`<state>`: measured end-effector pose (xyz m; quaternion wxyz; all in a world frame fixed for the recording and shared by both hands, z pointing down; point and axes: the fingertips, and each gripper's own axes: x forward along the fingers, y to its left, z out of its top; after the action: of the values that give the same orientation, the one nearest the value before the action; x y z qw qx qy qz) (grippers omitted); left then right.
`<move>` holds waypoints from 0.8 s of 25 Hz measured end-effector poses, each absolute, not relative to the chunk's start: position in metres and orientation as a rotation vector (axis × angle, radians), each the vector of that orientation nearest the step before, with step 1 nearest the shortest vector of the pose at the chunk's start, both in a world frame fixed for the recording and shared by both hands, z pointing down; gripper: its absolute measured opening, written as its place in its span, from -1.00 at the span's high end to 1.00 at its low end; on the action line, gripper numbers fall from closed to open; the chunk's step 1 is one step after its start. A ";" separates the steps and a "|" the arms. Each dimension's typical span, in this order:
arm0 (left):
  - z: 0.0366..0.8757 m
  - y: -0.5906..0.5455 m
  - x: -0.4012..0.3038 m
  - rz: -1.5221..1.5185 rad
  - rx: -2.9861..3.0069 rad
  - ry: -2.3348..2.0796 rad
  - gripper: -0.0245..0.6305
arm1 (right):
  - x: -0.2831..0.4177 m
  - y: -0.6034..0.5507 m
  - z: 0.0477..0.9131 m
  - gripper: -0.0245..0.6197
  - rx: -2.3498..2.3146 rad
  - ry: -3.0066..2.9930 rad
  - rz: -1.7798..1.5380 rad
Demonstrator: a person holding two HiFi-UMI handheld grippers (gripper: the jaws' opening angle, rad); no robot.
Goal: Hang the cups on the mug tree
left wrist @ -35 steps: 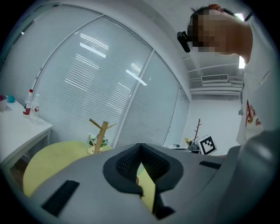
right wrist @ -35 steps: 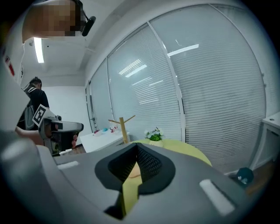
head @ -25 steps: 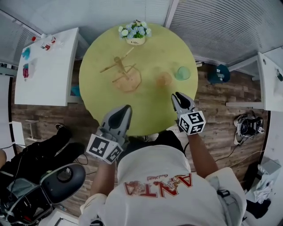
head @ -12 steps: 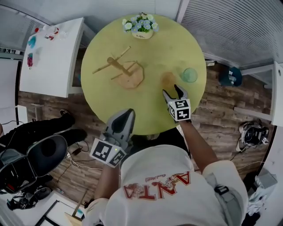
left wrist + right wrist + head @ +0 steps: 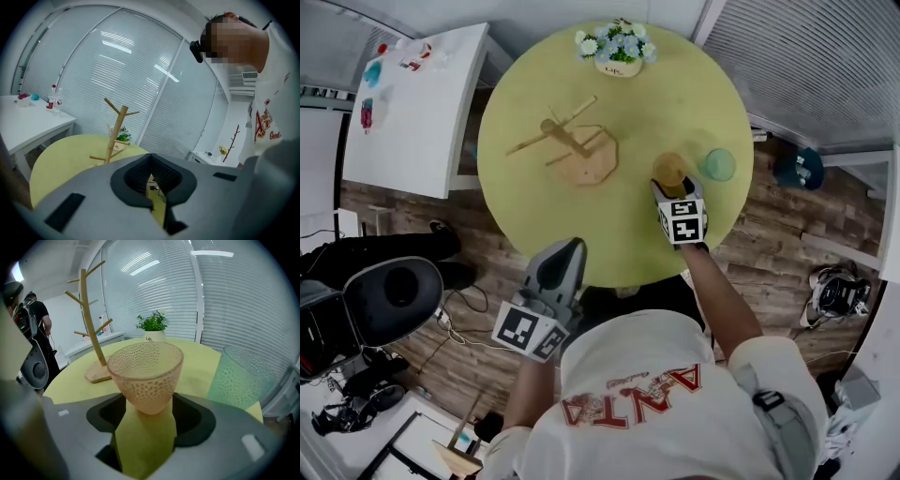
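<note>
Head view: on round yellow table (image 5: 675,94), wooden mug tree (image 5: 572,145) left of centre; orange cup (image 5: 669,169) and green cup (image 5: 719,164) upright side by side at right. Right gripper (image 5: 677,187) just at orange cup's near side; left gripper (image 5: 565,248) over table's near edge.

Left gripper view: jaws closed together, holding nothing.

Right gripper view: jaws wide, just been opening, orange cup's base between the tips, not squeezed.

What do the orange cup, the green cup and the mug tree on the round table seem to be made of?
Orange cup: probably translucent plastic or glass with a dimpled surface. Light passes through its wall.
Green cup: the same look, translucent and dimpled, so plastic or glass. I cannot tell which.
Mug tree: pale wood with a matt finish, apparently unpainted. It has plain round pegs and a flat base.
</note>
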<state>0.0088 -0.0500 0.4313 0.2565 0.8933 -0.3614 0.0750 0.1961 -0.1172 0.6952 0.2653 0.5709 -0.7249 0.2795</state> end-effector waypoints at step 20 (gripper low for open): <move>0.438 -0.049 -0.001 0.198 2.409 -0.927 0.90 | 0.200 -0.124 0.706 -0.05 1.596 -1.880 0.716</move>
<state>-0.0007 -0.0493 0.4384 0.2728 0.8952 -0.3446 0.0736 0.2004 -0.1242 0.7063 0.2829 0.5960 -0.7023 0.2673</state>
